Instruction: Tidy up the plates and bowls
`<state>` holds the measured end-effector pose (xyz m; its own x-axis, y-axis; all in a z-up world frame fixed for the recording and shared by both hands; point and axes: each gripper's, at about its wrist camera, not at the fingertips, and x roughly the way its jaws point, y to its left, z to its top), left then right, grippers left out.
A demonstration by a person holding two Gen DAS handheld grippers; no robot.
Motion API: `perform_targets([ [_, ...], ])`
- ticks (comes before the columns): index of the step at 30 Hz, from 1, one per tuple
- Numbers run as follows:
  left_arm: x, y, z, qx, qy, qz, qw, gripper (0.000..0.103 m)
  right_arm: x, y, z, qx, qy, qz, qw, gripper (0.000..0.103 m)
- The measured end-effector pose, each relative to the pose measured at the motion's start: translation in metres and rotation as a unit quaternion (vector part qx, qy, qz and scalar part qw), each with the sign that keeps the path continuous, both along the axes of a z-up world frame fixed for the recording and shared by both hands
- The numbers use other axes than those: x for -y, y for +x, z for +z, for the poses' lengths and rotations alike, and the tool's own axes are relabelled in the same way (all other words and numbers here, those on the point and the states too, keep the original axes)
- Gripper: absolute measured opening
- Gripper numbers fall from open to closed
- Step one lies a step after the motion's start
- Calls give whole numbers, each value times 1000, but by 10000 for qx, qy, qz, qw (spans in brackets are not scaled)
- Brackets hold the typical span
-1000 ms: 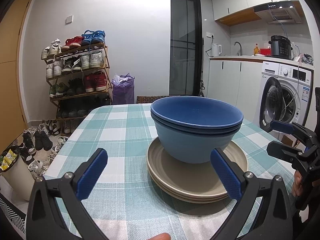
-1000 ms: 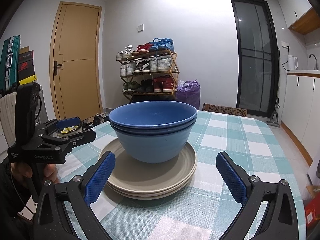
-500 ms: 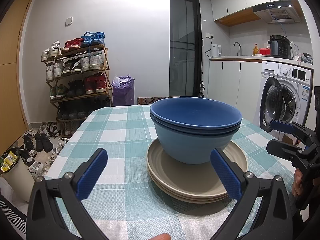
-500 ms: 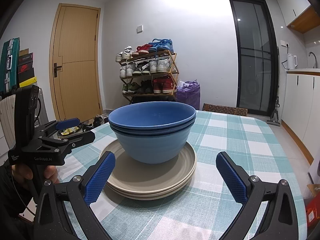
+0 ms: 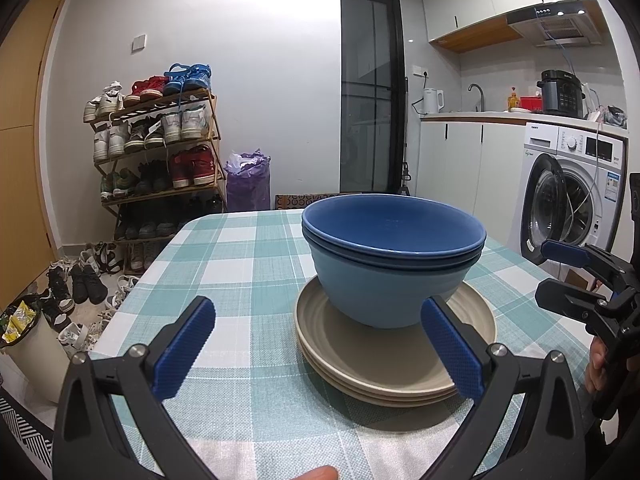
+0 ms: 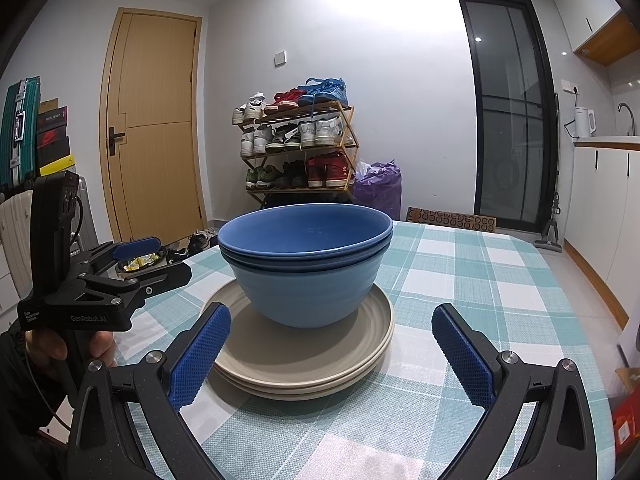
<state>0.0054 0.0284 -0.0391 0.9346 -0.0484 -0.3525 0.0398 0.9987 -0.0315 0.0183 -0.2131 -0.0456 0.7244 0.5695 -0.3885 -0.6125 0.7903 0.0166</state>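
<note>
Bowls (image 5: 394,264), two nested, stand on stacked plates (image 5: 394,354) at 12 o'clock. Left gripper (image 5: 318,344) and right gripper (image 6: 330,350) are both released, holding nothing.

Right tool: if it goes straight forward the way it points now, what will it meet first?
Probably the stacked beige plates, then the nested blue bowls standing on them. The right tool is open and empty; depth is unclear.

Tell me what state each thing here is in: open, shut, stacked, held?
Left gripper: open, holding nothing.
Right gripper: open, holding nothing.
Blue bowls: two nested, upright, resting on the plates.
Beige plates: stacked on the checked tablecloth.
Washing machine door: open.
Wooden door: shut.
</note>
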Motion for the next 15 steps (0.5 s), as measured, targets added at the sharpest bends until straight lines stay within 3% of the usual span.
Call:
perform_targets([
  [15,-1,-1,0,5,-16,5,10000,103,-2,1,0,-9,0,6,10000,102],
])
